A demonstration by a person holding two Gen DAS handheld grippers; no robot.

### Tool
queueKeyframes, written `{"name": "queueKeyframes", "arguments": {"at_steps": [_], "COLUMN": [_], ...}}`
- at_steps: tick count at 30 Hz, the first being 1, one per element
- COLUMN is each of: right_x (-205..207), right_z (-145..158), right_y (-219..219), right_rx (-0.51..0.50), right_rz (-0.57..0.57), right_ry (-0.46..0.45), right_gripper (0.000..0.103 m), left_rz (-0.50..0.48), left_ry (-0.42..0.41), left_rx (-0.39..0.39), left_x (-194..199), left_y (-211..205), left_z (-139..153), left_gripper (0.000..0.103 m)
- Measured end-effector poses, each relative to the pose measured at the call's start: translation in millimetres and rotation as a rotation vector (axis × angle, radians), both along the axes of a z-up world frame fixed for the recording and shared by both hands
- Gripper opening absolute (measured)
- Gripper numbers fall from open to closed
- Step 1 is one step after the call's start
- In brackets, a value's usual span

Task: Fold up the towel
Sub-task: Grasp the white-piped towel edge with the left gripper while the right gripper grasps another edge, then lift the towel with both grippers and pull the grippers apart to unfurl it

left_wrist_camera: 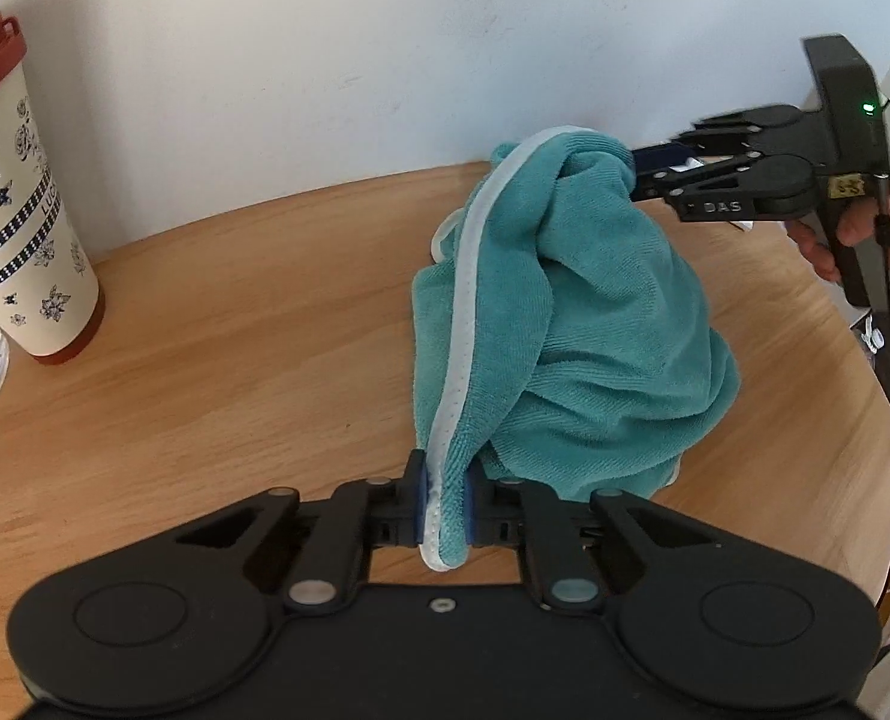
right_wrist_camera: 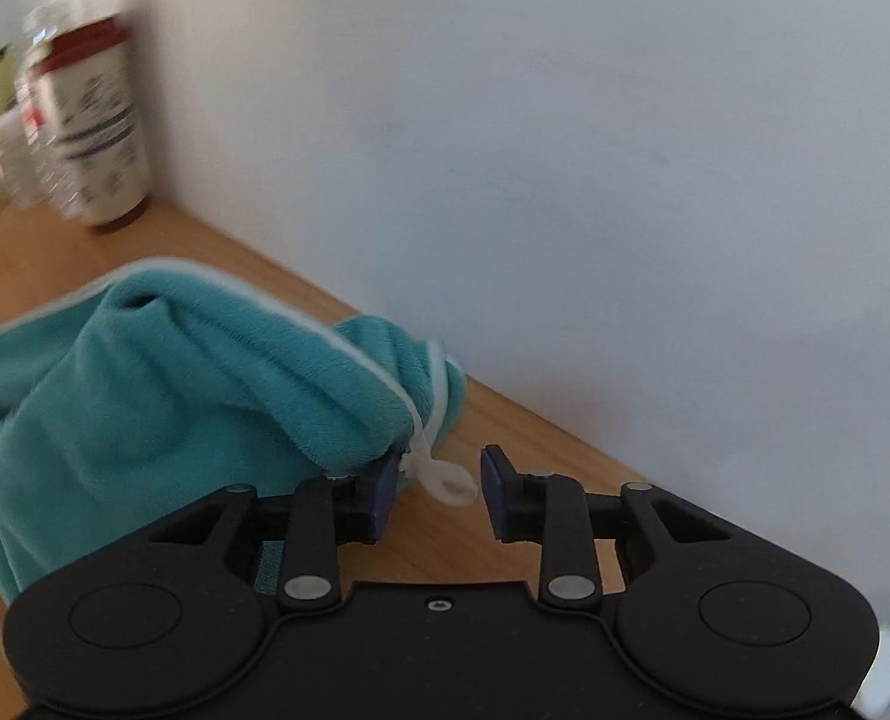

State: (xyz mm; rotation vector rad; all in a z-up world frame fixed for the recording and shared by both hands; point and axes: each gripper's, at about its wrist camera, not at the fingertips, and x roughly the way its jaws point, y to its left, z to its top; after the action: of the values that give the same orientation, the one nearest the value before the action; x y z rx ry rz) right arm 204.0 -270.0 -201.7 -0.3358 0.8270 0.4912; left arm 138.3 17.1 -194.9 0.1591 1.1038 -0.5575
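A floral tumbler (left_wrist_camera: 22, 204) stands at the wooden table's (left_wrist_camera: 235, 330) left edge. The left gripper (left_wrist_camera: 443, 495) clamps the teal towel's (left_wrist_camera: 595, 324) white hem; the right gripper (right_wrist_camera: 439, 495) gapes, touching its far corner.

Teal towel (left_wrist_camera: 595, 312) between left claw (left_wrist_camera: 445, 498) pads

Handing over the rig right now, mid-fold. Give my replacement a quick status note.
Left gripper: shut on the towel's white-trimmed edge.
Right gripper: open, with the towel's white loop lying between the fingers, not clamped.
Towel: bunched in a heap on the wooden table near the wall; cup stands far left.
Done: one edge secured.
Left: grip with the right, spread flat, fold.
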Motion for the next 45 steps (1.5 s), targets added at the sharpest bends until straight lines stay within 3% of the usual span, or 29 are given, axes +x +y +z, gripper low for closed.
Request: {"name": "queueKeyframes", "arguments": {"at_steps": [10,12,14,17,22,29,32,35,38,45], "right_x": [12,14,16,14,12,-9,-17,-25,-36,-67], "right_z": [4,2,0,-2,2,33,50,66,84,122], "right_y": [14,14,14,8,-2,-15,-18,-18,-22,-27], "right_rx": [-0.011,-0.003,0.011,0.028,0.058,0.074,0.064,0.029,0.001,0.007], "right_rz": [0.254,0.275,0.287,0.275,0.186,0.101,0.059,0.031,0.014,-0.03], "right_ry": [0.006,0.031,0.067,0.107,0.081,-0.039,-0.094,-0.145,-0.196,-0.268], "right_gripper": [0.035,0.027,0.011,0.005,0.002,0.001,0.001,0.001,0.001,0.001], "left_rz": [0.023,0.032,0.04,0.051,0.083,0.125,0.117,0.119,0.166,0.212], "left_ry": [0.007,0.01,0.01,0.007,0.001,-0.025,-0.045,-0.074,-0.127,-0.197], "left_rx": [0.058,0.064,0.062,0.062,0.052,0.04,0.115,0.125,0.088,0.096], "left_x": [1,1,0,-2,-4,-9,-13,-17,-21,-25], "left_y": [1,-1,-1,-2,2,7,3,3,9,17], "left_z": [1,3,5,7,13,26,29,32,49,80], "left_gripper": [0.01,0.01,0.01,0.01,0.01,0.01,0.007,0.007,0.007,0.007]}}
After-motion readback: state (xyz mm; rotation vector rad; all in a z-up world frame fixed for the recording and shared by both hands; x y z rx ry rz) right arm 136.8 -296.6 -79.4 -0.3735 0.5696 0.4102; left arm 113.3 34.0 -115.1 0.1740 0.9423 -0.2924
